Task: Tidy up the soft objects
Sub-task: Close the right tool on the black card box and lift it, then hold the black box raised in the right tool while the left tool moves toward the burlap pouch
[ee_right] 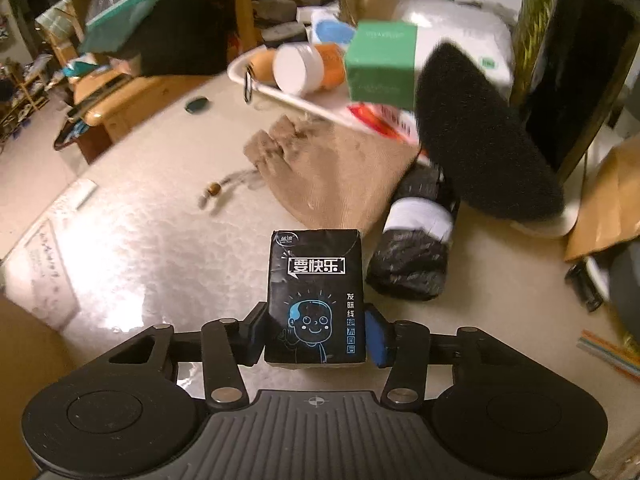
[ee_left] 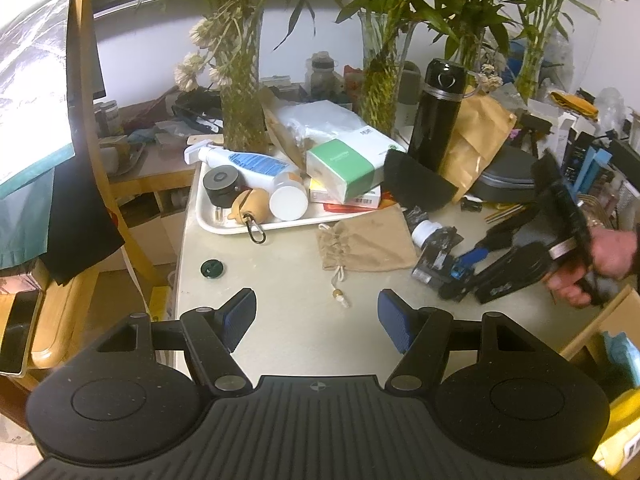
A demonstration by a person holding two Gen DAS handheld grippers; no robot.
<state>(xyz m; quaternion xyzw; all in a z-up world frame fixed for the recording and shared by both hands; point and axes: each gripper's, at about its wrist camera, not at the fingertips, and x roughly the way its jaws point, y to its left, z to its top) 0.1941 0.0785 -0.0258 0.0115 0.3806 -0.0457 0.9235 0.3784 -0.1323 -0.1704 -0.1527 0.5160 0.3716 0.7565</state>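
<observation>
My right gripper (ee_right: 316, 334) is shut on a black tissue pack (ee_right: 316, 296) with a blue cartoon face, held just above the table. It shows in the left wrist view (ee_left: 450, 276) with the pack (ee_left: 434, 266) at its tip. A tan drawstring pouch (ee_right: 332, 176) (ee_left: 366, 244) lies ahead. A roll of black bags with a white band (ee_right: 416, 244) (ee_left: 434, 234) lies right of the pack. A black foam pad (ee_right: 484, 136) (ee_left: 416, 184) leans behind. My left gripper (ee_left: 316, 320) is open and empty over bare table.
A white tray (ee_left: 224, 226) holds a spray bottle (ee_left: 240, 160), a white-capped jar (ee_left: 288, 198), a green box (ee_left: 346, 168) and a black jar. A black flask (ee_left: 436, 112), vases with plants, a grey case (ee_left: 508, 178), a dark green cap (ee_left: 212, 269) and a wooden chair (ee_left: 92, 184) surround.
</observation>
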